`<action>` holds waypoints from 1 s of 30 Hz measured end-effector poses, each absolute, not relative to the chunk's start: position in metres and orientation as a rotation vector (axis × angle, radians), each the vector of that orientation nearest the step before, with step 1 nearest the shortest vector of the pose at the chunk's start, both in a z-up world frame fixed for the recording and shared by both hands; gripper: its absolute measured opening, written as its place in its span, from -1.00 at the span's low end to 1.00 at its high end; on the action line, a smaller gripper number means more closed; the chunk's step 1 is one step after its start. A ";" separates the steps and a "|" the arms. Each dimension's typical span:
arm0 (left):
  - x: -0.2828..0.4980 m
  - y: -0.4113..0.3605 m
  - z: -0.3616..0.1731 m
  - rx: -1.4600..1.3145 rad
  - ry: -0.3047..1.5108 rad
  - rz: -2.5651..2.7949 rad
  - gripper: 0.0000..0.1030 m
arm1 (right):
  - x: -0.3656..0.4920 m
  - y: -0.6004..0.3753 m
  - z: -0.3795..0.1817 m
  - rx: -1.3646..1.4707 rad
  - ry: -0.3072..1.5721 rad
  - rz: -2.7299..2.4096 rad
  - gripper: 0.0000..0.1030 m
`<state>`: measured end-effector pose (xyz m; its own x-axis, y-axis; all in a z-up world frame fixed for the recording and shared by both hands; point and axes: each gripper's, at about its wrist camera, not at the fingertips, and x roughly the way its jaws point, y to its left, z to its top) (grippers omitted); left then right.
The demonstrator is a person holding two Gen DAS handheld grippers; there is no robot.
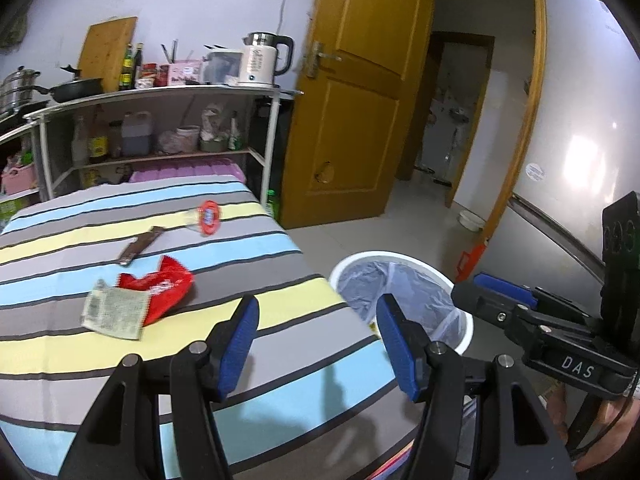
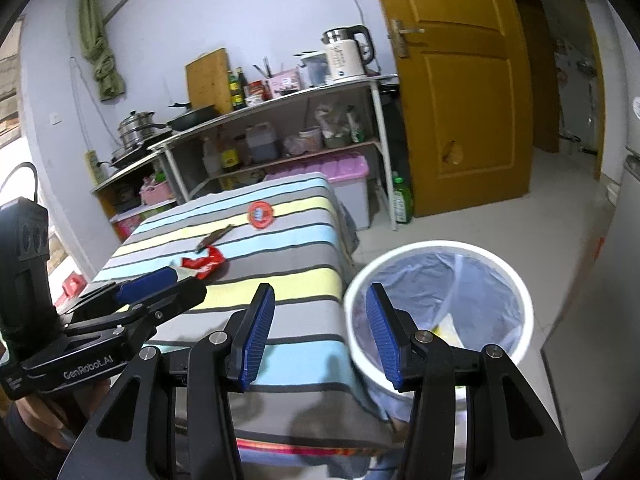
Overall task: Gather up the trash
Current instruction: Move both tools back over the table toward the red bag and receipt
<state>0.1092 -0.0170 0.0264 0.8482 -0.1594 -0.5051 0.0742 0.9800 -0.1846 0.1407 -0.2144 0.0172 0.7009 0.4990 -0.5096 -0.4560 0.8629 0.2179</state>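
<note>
Left claw: my left gripper (image 1: 316,344) stands spread, nothing between its blue pads, over the table's near edge.
Right claw: my right gripper (image 2: 320,340) also spread and empty, just beside the bin (image 2: 516,280).
Landmark: white bin with a clear liner, on the floor touching the near right corner of the striped table (image 1: 120,360).
Trash, nearest the bin: red wrapper (image 1: 160,288) with a printed paper slip (image 1: 114,312) touching its far side.
Trash, further from the bin: dark flat strip (image 1: 140,246); beyond it a red round lid (image 1: 209,217).
Risk, slip: I judge thin paper may slide from under the pads, or the cloth get pinched with it.
Risk, bin: a knock could tip it; it looks light.
Left view only: the slip's full face.
Right view only: yellowish scrap already lying in the bin.
</note>
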 end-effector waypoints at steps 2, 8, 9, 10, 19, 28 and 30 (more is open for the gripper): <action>0.105 -0.010 0.026 -0.165 0.540 -0.103 0.22 | 0.139 -0.208 0.017 0.067 0.588 0.549 -0.05; 0.093 0.014 0.023 -0.177 0.531 -0.043 0.22 | 0.133 -0.191 0.015 0.051 0.591 0.596 -0.05; 0.091 0.017 0.022 -0.181 0.531 -0.034 0.22 | 0.133 -0.188 0.015 0.046 0.591 0.604 -0.05; 0.090 0.021 0.021 -0.184 0.531 -0.025 0.22 | 0.132 -0.185 0.014 0.043 0.593 0.607 -0.05; 0.075 0.059 0.009 -0.198 0.538 0.072 0.22 | 0.135 -0.157 0.008 0.007 0.625 0.658 -0.05; 0.070 0.092 0.001 -0.212 0.547 0.156 0.22 | 0.145 -0.131 0.002 -0.007 0.667 0.704 -0.05; 0.073 0.099 0.000 -0.218 0.552 0.167 0.22 | 0.147 -0.126 0.001 -0.013 0.674 0.710 -0.05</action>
